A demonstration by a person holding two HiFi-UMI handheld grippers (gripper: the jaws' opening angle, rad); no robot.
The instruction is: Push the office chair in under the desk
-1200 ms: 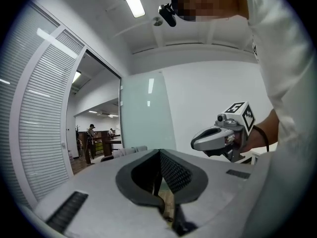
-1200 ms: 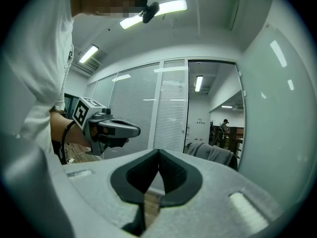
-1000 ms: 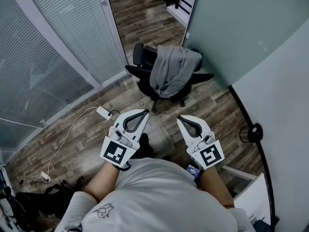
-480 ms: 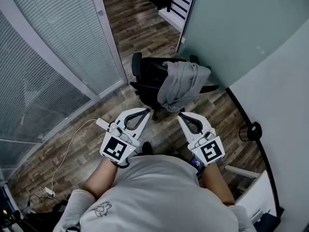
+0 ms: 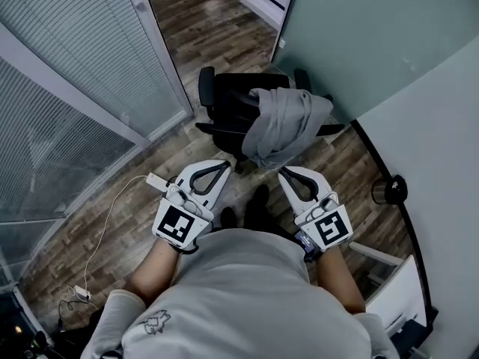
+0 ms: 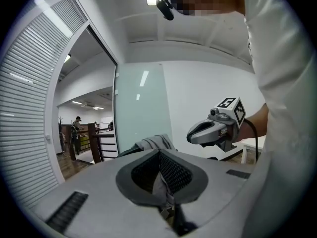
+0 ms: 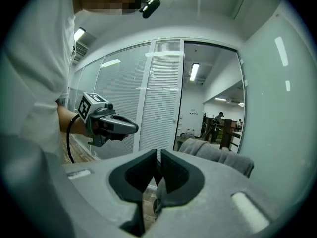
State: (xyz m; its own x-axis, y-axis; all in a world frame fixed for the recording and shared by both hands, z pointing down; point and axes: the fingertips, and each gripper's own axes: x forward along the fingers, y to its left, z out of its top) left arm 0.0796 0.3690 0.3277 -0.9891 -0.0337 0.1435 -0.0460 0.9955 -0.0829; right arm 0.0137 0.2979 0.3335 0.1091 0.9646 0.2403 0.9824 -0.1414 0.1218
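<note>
Hovering side by side just short of the office chair (image 5: 232, 109), both grippers are empty; the left gripper (image 5: 223, 165) has its jaws clenched together; the right gripper (image 5: 285, 173) has just been parting its jaws to a narrow slit, nothing between them; a grey garment (image 5: 284, 126) drapes the chair's backrest, near the glass wall (image 5: 359, 36).

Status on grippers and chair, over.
Left gripper shut, empty. Right gripper jaws just opening, nothing between. Office chair ahead, untouched, grey garment draped over backrest.
</note>
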